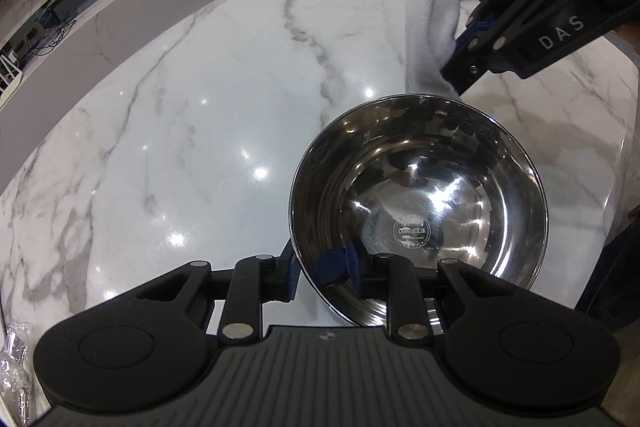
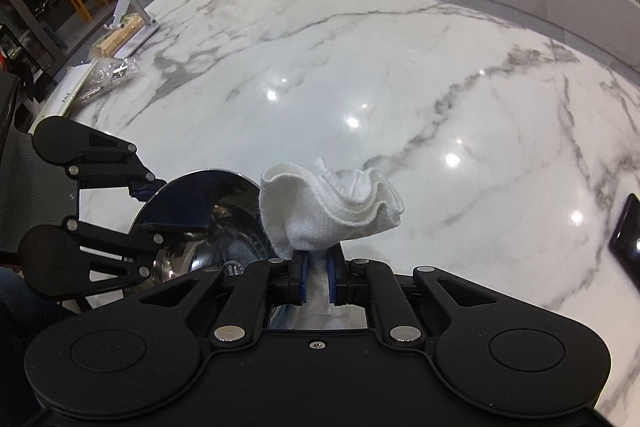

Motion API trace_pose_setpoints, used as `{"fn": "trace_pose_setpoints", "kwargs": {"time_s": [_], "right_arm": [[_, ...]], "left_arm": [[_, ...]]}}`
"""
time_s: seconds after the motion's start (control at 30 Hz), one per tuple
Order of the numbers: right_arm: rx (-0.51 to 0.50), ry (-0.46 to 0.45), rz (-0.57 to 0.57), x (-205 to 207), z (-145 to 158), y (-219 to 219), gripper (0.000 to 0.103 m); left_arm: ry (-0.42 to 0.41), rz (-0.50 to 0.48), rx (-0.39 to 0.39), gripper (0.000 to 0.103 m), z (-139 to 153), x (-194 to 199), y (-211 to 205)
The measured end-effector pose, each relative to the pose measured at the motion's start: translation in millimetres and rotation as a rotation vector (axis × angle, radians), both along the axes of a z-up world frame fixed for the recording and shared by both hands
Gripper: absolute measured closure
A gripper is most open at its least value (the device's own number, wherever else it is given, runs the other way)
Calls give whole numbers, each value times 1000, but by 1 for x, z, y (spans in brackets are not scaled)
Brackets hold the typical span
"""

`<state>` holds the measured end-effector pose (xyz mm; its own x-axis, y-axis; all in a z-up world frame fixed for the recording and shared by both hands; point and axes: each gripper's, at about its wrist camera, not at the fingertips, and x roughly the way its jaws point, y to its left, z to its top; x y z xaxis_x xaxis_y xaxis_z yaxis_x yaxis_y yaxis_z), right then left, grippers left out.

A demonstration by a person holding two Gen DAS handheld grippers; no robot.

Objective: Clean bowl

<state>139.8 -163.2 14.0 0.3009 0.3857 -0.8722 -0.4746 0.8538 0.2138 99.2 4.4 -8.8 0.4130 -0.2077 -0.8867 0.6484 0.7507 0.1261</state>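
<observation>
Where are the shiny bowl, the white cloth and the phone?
bowl (image 1: 420, 195): left wrist view, inside wall.
cloth (image 2: 332, 211): right wrist view, bunched middle.
phone (image 2: 628, 239): right wrist view, dark screen at right edge.

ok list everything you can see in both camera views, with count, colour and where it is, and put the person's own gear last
steel bowl: one, shiny silver, on the marble table, rim pinched by the left tongs
cloth: one, white, bunched in the right tongs, beside the bowl's far rim
marble table: one, white with grey veins, under everything
plastic bag: one, clear, far left table edge; contents unclear
wooden box: one, pale wood, behind the bag
dark flat device: one, black, right table edge
left tongs: one, black with blue pads, shut on the bowl's near rim
right tongs: one, black with blue pads, shut on the cloth
</observation>
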Motion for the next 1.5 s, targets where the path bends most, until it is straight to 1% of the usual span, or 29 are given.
{"fn": "trace_pose_setpoints", "kwargs": {"time_s": [0.27,0.47,1.0,1.2,1.5], "right_arm": [[-6,-25,4,8,1,10,95],[-7,-18,9,11,0,12,95],[-23,41,13,-20,-5,-5,95],[-24,20,13,-8,-4,2,95],[-12,-11,40,24,-5,24,95]], "left_arm": [[1,4,-2,80,0,3,-1],[3,12,-9,80,0,3,-1],[2,26,-8,80,-1,4,-2],[1,28,-8,81,-1,2,-2],[1,28,-8,80,-1,2,-2]]}}
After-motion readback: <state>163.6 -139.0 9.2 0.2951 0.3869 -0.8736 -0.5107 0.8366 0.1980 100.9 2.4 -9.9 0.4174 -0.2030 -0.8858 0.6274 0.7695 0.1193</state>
